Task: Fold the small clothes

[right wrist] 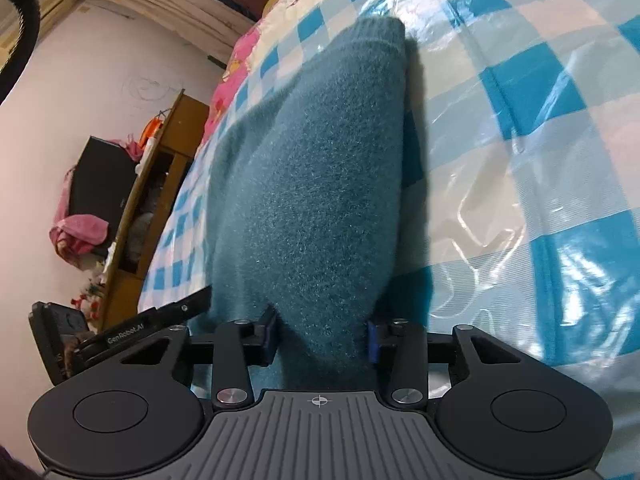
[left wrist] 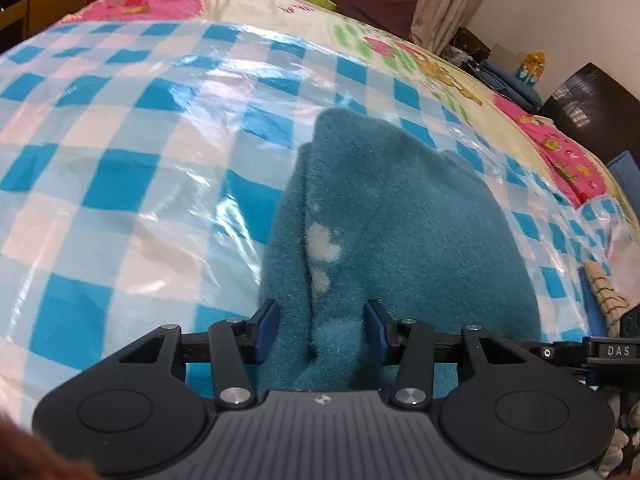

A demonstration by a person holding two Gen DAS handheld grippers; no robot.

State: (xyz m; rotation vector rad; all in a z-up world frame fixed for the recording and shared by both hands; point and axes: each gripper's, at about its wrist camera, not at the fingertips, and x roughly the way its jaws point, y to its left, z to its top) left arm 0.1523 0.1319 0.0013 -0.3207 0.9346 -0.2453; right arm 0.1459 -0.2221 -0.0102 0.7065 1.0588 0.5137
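Blue-padded fingers [left wrist: 267,330] of the left gripper [left wrist: 322,330] pinch a bunched fold of the fuzzy teal knitted garment with pale heart patches [left wrist: 400,208], and the right gripper [right wrist: 322,334] likewise has its fingers [right wrist: 269,332] pressed onto a thick wad of the same garment's plain side [right wrist: 312,184]. Both grips sit at the near edge, so carrying the fold well probably means moving both hands together at even height and keeping the cloth taut. Beyond lies the glossy blue-and-white checked plastic sheet [left wrist: 120,168] on the bed, likely slippery, so lower gently rather than drag.
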